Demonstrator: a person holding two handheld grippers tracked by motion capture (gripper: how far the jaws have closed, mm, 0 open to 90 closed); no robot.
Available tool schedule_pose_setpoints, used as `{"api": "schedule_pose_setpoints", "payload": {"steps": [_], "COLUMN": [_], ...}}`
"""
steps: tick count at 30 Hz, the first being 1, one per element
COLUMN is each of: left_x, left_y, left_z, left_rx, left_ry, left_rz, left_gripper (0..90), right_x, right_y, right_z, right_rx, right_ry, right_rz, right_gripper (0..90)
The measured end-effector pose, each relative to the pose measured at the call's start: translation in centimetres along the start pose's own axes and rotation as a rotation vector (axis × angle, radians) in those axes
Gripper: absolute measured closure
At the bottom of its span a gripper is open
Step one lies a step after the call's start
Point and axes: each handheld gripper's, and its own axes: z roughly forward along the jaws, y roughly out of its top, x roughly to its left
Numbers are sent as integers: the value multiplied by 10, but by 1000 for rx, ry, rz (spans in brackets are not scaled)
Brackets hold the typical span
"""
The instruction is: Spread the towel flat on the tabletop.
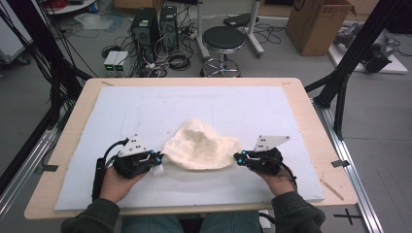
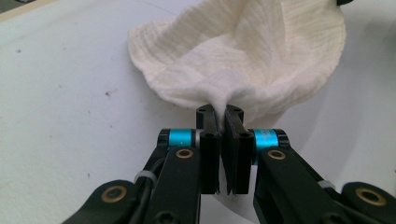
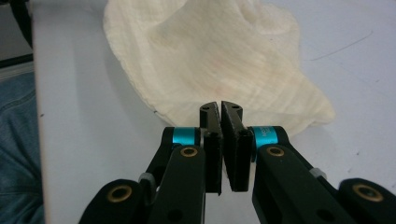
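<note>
Two grips: one cream cloth [image 1: 203, 145] is held at opposite edges, the left tongs [image 1: 156, 158] on its left edge and the right tongs [image 1: 238, 157] on its right.
Cloth, place: lower middle of the high view, on the pale blue mat [image 1: 145, 107] that covers the tabletop [image 1: 68, 141]; its middle humps up in a soft peak while the near hem sags to the mat.
Cloth, make: thin, crinkled, loosely woven fabric; it looks light and floppy.
Left tongs, state: clamped on a pinched tuft of cloth, seen in the left gripper view with fabric [image 2: 243, 60] bunched into the narrow slot between the pads.
Right tongs, state: jaws together at the hem [image 3: 219, 70]; in the right gripper view the pad tips meet right at the cloth's edge, and how much fabric sits between them I cannot tell.
Hands: left hand [image 1: 114, 182] and right hand [image 1: 279, 182] come in from the bottom of the frame, sleeves at the edge.
Step, as judged: lifting and spreading the cloth between both grips.
Risk one: the right grip looks shallow, so a pull outward could slide the hem free and drop that side.
Risk two: uneven pulling would skew the cloth and leave the hump as a twist.
Risk three: the sagging hem could drag on the mat and fold under.
Surroundings: a black stool [image 1: 222, 41] and computer towers [image 1: 155, 29] on the floor beyond the far edge.
</note>
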Motion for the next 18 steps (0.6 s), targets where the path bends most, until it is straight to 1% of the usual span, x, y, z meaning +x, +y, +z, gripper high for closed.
{"api": "schedule_pose_setpoints", "payload": {"steps": [4, 8, 9, 13, 15, 18], "left_x": [-9, -15, -17, -24, -27, -31], "left_y": [-8, -11, -12, -17, -21, -26], "left_z": [-5, -7, -8, -11, -13, -15], "left_rx": [7, 16, 12, 16, 17, 30], "left_ry": [-1, -3, -3, -10, -18, -25], "left_rz": [14, 26, 22, 29, 28, 31], "left_gripper": [850, 849, 849, 846, 847, 847], "right_x": [11, 19, 20, 28, 32, 39], "right_y": [-2, -4, -5, -7, -8, -12], "right_z": [-4, -6, -6, -5, -5, -5], "right_rx": [8, 11, 12, 18, 22, 39], "right_ry": [11, 24, 28, 49, 55, 71], "right_rz": [-14, -18, -16, -17, -25, -28], "right_gripper": [871, 871, 871, 871, 870, 870]}}
